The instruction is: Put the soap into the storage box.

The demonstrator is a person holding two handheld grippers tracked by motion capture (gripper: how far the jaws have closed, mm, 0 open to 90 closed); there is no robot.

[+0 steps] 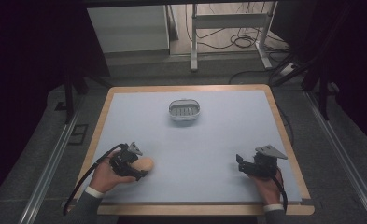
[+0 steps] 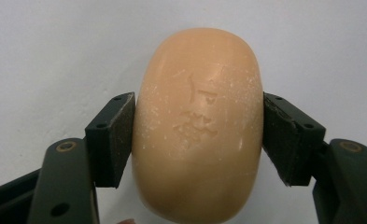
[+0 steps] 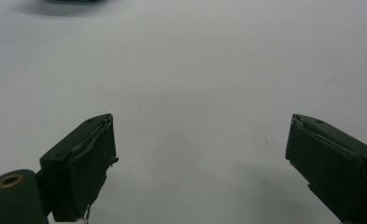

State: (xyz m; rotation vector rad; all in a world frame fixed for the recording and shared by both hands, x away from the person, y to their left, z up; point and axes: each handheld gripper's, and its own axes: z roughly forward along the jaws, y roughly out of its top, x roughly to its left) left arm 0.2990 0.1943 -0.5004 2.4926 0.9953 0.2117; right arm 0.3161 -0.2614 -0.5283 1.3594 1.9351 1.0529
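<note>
Grey slotted dish (image 1: 184, 110) far on pale blue table (image 1: 209, 140).

In the left gripper view, the near end of the soap (image 2: 197, 126) runs off the bottom edge, and its stamped mark is too worn for us to read. In the high view, the left gripper (image 1: 133, 169) covers the soap's left part. We cannot tell what lies inside the far dish (image 1: 185, 110); it is too small. In the right gripper view, a dark shape (image 3: 74, 2) at the far left is cut by the top edge and blurred.
</note>
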